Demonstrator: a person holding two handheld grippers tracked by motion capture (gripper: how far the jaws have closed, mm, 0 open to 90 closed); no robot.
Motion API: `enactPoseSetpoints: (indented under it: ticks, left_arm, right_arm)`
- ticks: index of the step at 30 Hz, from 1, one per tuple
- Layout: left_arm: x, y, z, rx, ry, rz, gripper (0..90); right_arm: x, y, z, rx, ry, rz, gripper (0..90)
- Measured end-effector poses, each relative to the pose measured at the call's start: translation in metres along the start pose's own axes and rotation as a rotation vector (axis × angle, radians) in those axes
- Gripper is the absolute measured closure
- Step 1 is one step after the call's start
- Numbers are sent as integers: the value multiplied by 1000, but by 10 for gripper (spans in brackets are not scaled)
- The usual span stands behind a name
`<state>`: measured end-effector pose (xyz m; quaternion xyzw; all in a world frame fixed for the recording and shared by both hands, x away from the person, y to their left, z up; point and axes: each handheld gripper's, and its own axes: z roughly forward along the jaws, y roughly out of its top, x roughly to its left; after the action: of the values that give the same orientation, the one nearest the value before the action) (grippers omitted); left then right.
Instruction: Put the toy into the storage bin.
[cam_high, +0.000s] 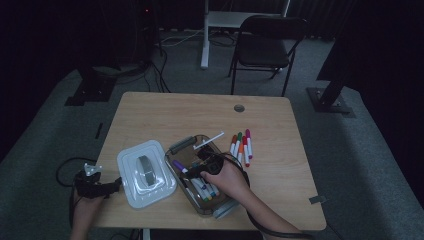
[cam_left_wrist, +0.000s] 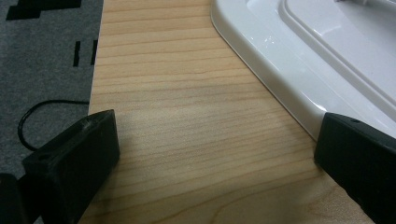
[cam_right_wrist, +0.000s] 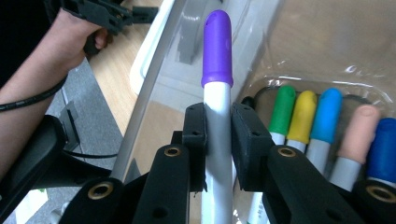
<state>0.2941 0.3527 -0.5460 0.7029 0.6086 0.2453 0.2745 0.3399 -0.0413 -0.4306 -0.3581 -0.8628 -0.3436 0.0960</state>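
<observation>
Step in hand: packing markers into the clear box (cam_high: 176, 172). Right gripper (cam_right_wrist: 217, 140) jaws clamped on the purple marker (cam_right_wrist: 217, 51), over the box's 9 o'clock side. Next: lower, release beside the others. Left gripper (cam_left_wrist: 210, 154) jaws wide open, empty, on the desk (cam_left_wrist: 187, 107) by the white lid (cam_left_wrist: 280, 60).

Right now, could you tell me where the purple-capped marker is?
The purple-capped marker is clamped in the right tongs, over the clear bin beside the markers already inside.

High view overhead; left gripper view close, both sharing white lid (cam_high: 146, 173).
</observation>
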Motion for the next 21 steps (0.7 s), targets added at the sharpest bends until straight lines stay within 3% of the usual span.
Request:
enactPoseSetpoints:
  ticks: [2,13,21]
  left_arm:
    - [0,0,0,0,0,0,7]
    - [0,0,0,1,-1,0,6]
    - [0,0,0,1,-1,0,6]
  right_arm:
    - [0,2,12,49,-16,-1,767]
    - [-6,7,34,161,-29,10,767]
    - [-9,4,53,265,-64,-12,767]
